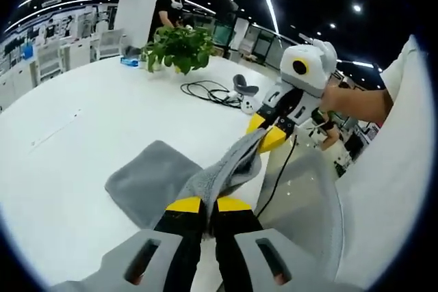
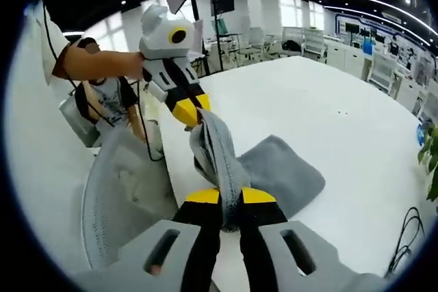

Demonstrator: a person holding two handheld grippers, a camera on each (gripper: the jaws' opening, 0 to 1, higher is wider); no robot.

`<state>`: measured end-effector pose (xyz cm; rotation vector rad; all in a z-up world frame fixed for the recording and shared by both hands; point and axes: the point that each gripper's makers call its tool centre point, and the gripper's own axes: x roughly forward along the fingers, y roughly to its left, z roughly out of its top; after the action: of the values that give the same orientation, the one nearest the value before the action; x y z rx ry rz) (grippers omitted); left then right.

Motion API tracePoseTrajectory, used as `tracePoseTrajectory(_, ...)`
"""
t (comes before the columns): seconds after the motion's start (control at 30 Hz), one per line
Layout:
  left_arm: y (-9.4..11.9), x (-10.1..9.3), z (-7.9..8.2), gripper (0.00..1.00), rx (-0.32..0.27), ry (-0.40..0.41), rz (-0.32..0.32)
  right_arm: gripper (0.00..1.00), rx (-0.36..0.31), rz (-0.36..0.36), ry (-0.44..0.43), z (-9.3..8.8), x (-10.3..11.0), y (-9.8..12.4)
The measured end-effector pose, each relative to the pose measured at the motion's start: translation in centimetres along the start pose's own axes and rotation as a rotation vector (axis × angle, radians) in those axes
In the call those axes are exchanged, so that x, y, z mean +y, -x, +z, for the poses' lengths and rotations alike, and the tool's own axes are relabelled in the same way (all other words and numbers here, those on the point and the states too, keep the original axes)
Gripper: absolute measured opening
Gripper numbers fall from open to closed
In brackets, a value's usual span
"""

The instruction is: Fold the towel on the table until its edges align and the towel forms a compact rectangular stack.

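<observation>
A soft grey terry towel (image 1: pixel 154 179) lies partly on the broad white table (image 1: pixel 75 135), its flat half spread on the surface near the table's edge while the other half is lifted and pulled into a taut, bunched band stretched between the two grippers. In the left gripper view, the left gripper (image 1: pixel 209 204) has its yellow-tipped black jaws clenched on one end of that band at the bottom of the picture, and the right gripper (image 1: pixel 268 131), white with a round dark lens, pinches the far end, held by a person's hand (image 1: pixel 333 99). In the right gripper view the same grey towel (image 2: pixel 274 169) shows the same way round: the right gripper (image 2: pixel 230 196) grips the near end, the left gripper (image 2: pixel 194 115) clamps the other. Further back on the table stand a leafy green potted plant (image 1: pixel 179 48) and a coil of black cable (image 1: pixel 209 91). A grey chair (image 2: pixel 120 189) sits beside the table.
</observation>
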<state>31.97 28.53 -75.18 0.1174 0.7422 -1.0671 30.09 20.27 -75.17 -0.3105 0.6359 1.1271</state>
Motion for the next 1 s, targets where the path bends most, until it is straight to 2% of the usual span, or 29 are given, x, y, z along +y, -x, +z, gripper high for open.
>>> tracePoseTrajectory(0.23,-0.7,1.8,0.6,0.05,-0.025,0.024,0.062,0.07,0.000,-0.055,0.059,0.3,-1.5,-0.7)
tracePoseTrajectory(0.5,-1.7,3.1,0.2,0.05,-0.034,0.064,0.107,0.07,0.021,-0.108,0.126,-0.1,-3.1,-1.8)
tracePoseTrajectory(1.0,-3.6,5.6,-0.1,0.06,-0.022,0.121,0.155,0.07,0.055,-0.216,0.147,-0.4,-7.5,-4.1)
